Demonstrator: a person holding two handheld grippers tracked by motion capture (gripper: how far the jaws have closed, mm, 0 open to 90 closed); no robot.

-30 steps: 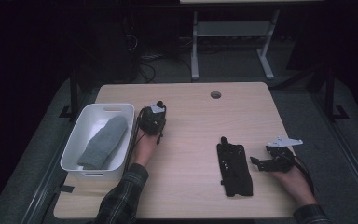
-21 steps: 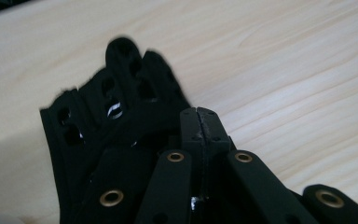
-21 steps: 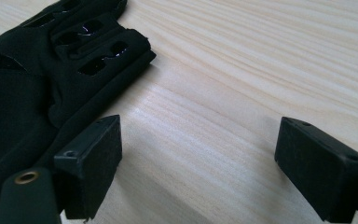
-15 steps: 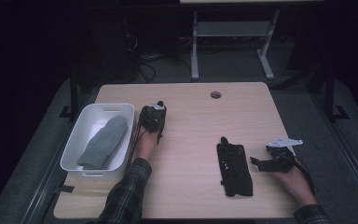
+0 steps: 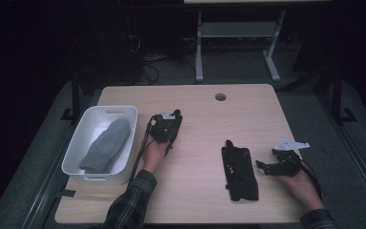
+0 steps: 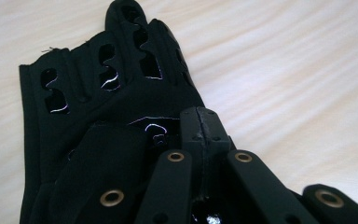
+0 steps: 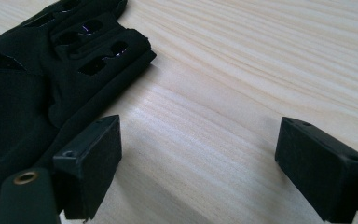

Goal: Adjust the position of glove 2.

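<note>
A black glove with cut-outs (image 5: 240, 171) lies flat on the wooden table (image 5: 248, 109), right of centre. My right gripper (image 5: 265, 166) rests just to the right of it, open; in the right gripper view (image 7: 198, 140) the jaws stand wide apart over bare wood, with that glove (image 7: 23, 84) beside the left jaw. My left gripper (image 5: 167, 125) is near the white bin (image 5: 124, 110). In the left gripper view its jaws (image 6: 199, 116) are shut on a second black glove (image 6: 121, 93), which spreads over the wood.
The white bin at the table's left holds a grey knitted mitten (image 5: 106, 145). A round cable hole (image 5: 220, 97) is at the back of the table. A desk frame and cables stand on the dark floor behind.
My left gripper has shifted slightly right and nearer with its glove. The right gripper and the flat glove have stayed put.
</note>
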